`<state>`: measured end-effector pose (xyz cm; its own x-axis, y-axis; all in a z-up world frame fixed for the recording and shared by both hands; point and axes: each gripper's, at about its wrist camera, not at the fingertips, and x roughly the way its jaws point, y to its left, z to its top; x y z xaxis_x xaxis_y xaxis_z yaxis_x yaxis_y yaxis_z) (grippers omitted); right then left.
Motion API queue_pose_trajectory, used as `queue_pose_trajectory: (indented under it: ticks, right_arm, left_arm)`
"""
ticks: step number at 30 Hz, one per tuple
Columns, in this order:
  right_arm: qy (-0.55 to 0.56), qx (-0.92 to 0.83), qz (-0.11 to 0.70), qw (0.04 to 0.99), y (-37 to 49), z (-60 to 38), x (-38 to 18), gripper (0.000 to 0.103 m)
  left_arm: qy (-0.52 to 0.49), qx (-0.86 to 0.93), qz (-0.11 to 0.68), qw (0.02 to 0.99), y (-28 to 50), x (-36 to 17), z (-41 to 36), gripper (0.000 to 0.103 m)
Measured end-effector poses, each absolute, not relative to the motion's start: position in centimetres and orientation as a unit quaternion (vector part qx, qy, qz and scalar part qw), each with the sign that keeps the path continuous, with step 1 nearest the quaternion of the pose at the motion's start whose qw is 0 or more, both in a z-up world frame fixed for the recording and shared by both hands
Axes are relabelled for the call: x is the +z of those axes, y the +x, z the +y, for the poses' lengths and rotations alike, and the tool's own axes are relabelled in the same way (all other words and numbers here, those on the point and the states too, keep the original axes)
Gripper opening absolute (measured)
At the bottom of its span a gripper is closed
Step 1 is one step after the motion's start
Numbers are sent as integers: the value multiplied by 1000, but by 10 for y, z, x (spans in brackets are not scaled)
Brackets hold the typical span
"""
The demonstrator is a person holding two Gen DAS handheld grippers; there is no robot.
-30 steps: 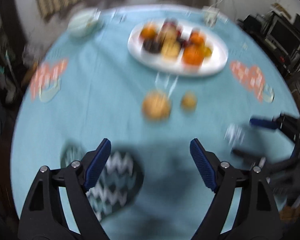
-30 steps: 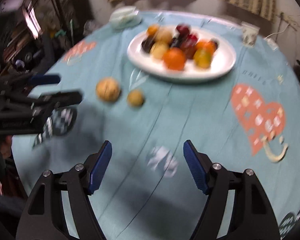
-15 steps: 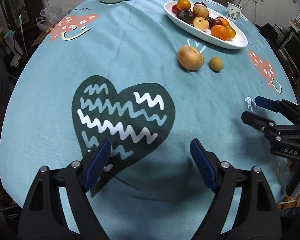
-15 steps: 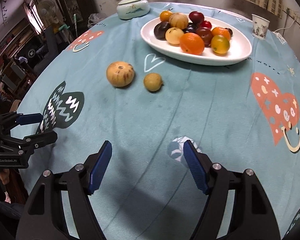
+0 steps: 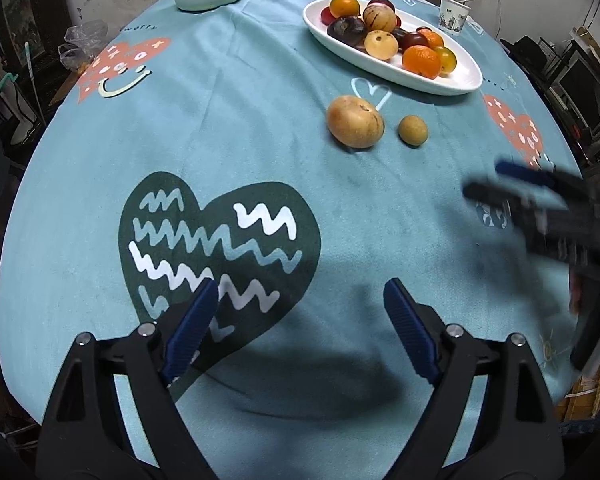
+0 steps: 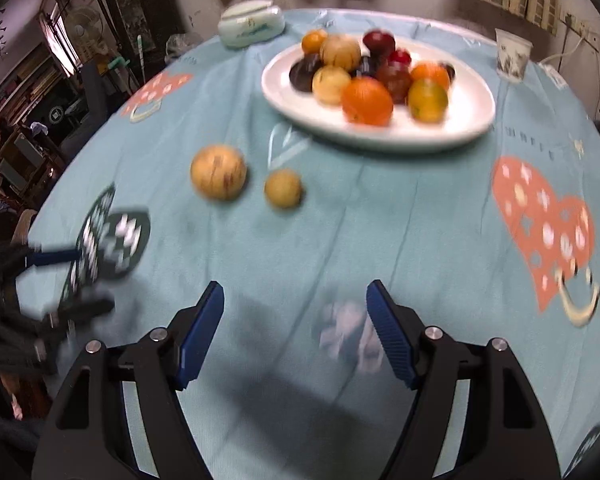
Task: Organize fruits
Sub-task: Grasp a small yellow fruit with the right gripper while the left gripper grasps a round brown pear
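right gripper (image 5: 500, 184) motion-blurred, right-wrist view smeared, fruit kinds unclear

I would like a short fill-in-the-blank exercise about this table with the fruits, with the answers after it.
1. The number of fruits lying on the cloth outside the white plate is ____.
2. The large tan fruit lies beside a ____ round fruit.
3. Between the fingers of the left gripper there is ____.
4. The dark heart printed on the tablecloth has ____ lines.

Answers: two; smaller; nothing; zigzag
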<state>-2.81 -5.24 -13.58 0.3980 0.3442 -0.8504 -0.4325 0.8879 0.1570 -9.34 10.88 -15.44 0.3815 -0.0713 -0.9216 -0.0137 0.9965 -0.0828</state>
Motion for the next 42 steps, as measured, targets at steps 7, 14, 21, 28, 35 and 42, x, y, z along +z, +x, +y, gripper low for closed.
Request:
queue_pose_trajectory:
  ticks: [7, 14, 21, 28, 35, 42]
  right_arm:
    - [-68, 234, 501, 831, 14, -28, -140, 74]
    - [-118, 245, 524, 807, 29, -3, -159, 47]
    - [-109, 260, 518, 807, 17, -16, -153, 29]
    - [-36, 255, 531, 807, -9, -59, -149, 29]
    - [-6, 239, 543, 805, -25, -79, -152, 29]
    - [-1, 241, 547, 801, -29, -79, -153, 29]
  left_arm:
    - [-57, -4, 555, 830, -94, -153, 120, 88]
    - [-82, 14, 559, 825, -92, -157, 134, 88]
    - [-70, 0, 550, 832, -72, -149, 122, 88]
    - [-40, -27, 529, 847, -26, -137, 93, 88]
    - [-18, -29, 535, 844, 14, -150, 77, 88]
    - [-9, -25, 543, 839, 30, -159, 73, 87]
